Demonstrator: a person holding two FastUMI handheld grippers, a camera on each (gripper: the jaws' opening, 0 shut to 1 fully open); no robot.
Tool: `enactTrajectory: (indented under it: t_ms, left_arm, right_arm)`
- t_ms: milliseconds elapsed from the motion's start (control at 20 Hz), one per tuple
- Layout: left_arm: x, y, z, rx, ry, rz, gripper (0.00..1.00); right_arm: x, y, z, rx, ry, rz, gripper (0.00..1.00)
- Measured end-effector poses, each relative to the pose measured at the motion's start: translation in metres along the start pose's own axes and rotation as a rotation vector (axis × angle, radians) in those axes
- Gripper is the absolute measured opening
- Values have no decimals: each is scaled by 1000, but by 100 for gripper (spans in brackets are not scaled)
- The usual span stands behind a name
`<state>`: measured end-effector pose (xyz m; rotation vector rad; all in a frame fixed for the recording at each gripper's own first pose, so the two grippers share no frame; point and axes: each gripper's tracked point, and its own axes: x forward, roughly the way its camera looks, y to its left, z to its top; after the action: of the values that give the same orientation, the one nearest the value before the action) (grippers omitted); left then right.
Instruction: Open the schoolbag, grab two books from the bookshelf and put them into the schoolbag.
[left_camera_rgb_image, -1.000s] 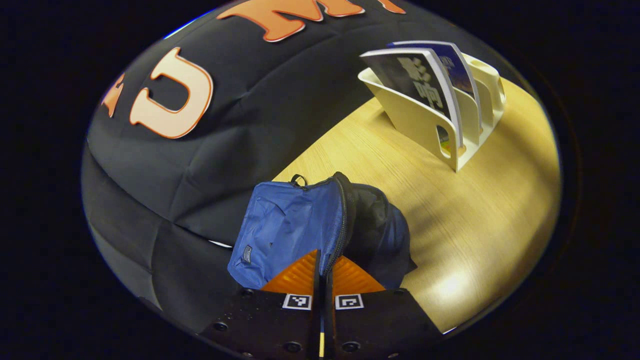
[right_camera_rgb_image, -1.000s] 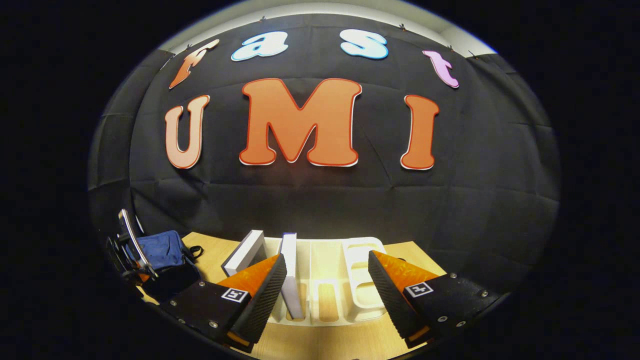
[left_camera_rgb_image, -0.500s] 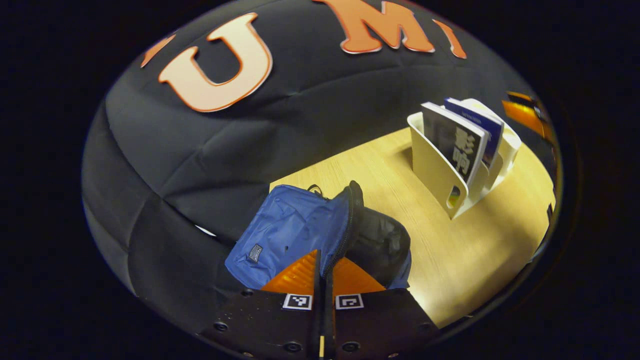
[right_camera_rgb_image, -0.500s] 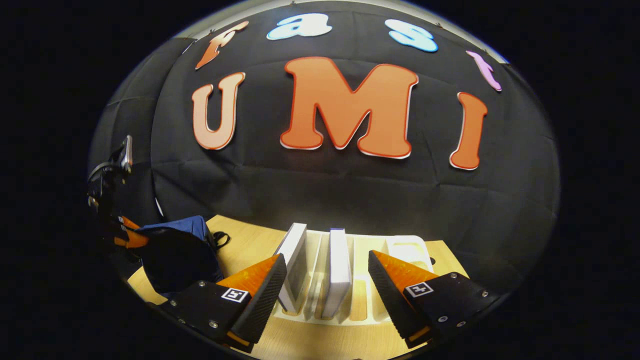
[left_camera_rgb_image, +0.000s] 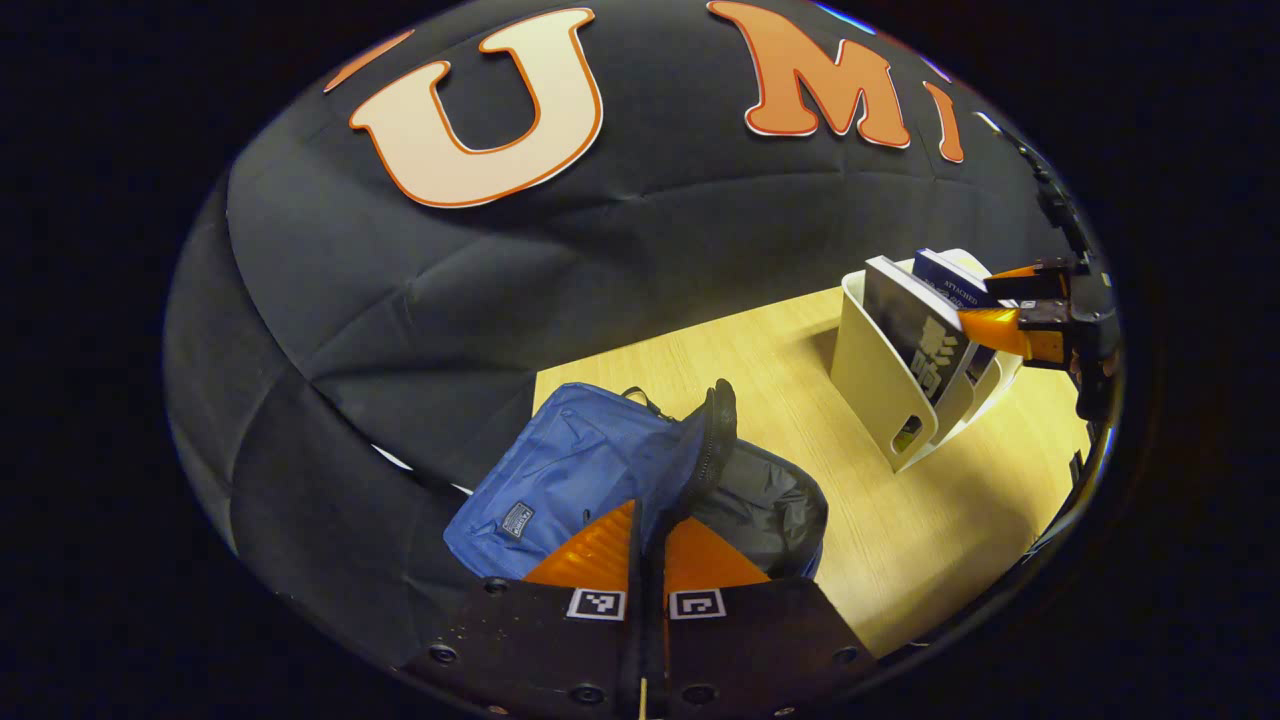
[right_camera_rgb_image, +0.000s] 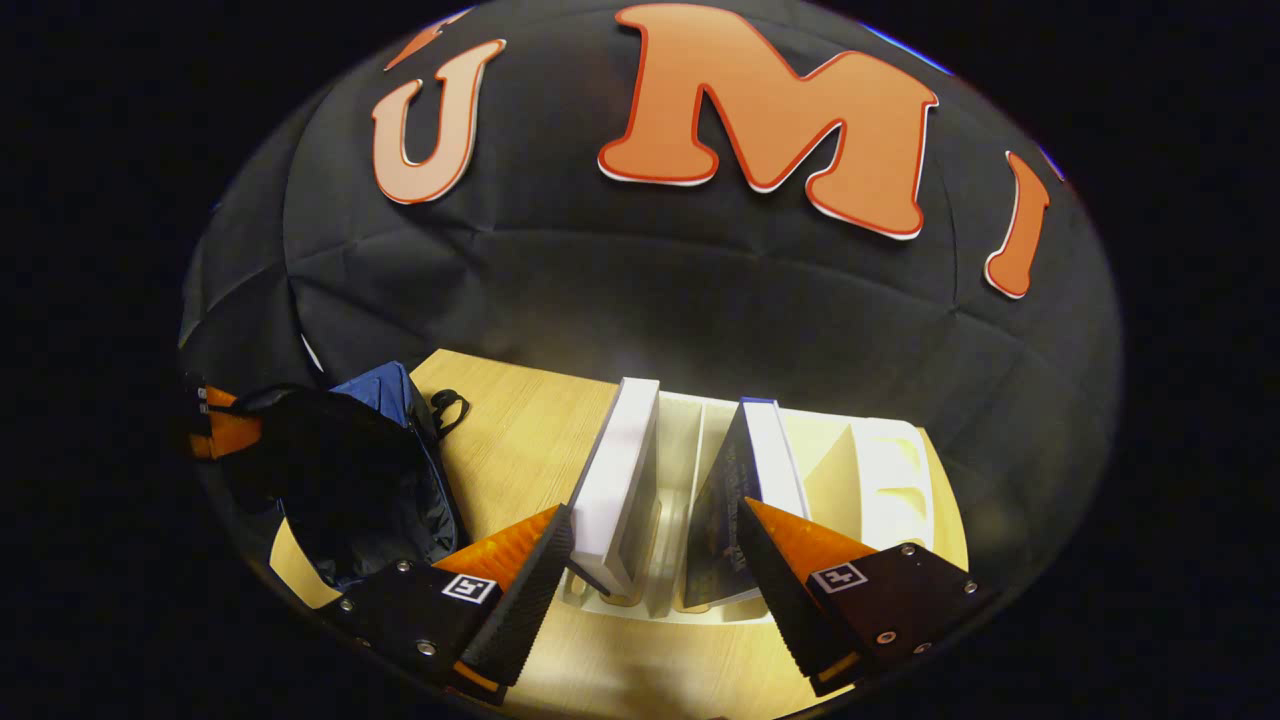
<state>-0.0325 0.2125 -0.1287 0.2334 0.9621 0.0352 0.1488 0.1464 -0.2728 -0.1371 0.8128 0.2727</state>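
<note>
Both books (right_camera_rgb_image: 620, 470) between wide right tongs (right_camera_rgb_image: 655, 560)

A pale wooden table (left_camera_rgb_image: 760, 360) with a fine lengthwise grain ran up to the booth's black cloth wall (left_camera_rgb_image: 420, 300). The cloth was creased and puckered, and bright light pooled on the table's near edge (right_camera_rgb_image: 640, 680).

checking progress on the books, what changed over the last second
The right gripper, open, has closed in on the rack and now straddles the two books, touching neither that I can tell. Nothing was taken or released. The left gripper stays shut on the bag's zipper edge, holding it open; both books remain in the rack on the table.
</note>
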Motion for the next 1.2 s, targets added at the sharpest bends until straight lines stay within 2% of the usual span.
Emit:
enactTrajectory:
  t_ms: [50, 200, 250, 300, 400, 450, 500, 650, 800, 900, 950, 1000, 1050, 1200]
  left_arm:
    - [1, -1, 0, -5, 1, -10, 2]
    - [0, 0, -2, -14, -13, -24, 2]
    - [1, 1, -2, -15, -12, -29, 7]
    - [4, 1, 0, -17, -15, -31, 2]
    - [4, 1, -3, -26, -18, -36, 2]
    - [3, 2, -5, -31, -16, -38, 7]
    - [2, 1, -4, -35, -23, -46, 2]
    - [3, 0, -6, -42, -22, -53, 2]
    - [2, 2, -7, -47, -28, -55, 2]
    - [1, 2, -7, -50, -30, -57, 2]
    - [1, 2, -7, -53, -32, -57, 2]
    - [1, 4, -8, -56, -34, -58, 2]
    - [1, 3, -9, -58, -35, -60, 2]
    - [0, 5, -11, -61, -35, -63, 2]
  right_arm:
    - [2, 6, 0, 21, 34, 9, 99]
    - [2, 7, 1, 30, 63, -33, 98]
    - [-5, 12, -2, 28, 95, -28, 94]
    - [-6, 16, 4, 20, 69, -23, 94]
    - [-4, 22, 10, -8, 74, -39, 93]
    - [-2, 25, 10, 3, 88, -39, 93]
    - [1, 25, 9, 12, 105, -40, 93]
    - [27, 33, 9, 17, 159, -51, 93]
    - [52, 26, 13, 21, 198, -103, 93]
    - [66, 21, 8, 34, 240, -134, 89]
    - [71, 19, 4, 43, 262, -138, 82]
    - [76, 17, 1, 51, 277, -149, 79]
    - [81, 14, 0, 49, 281, -158, 64]
    - [88, 9, -12, 52, 336, -178, 58]
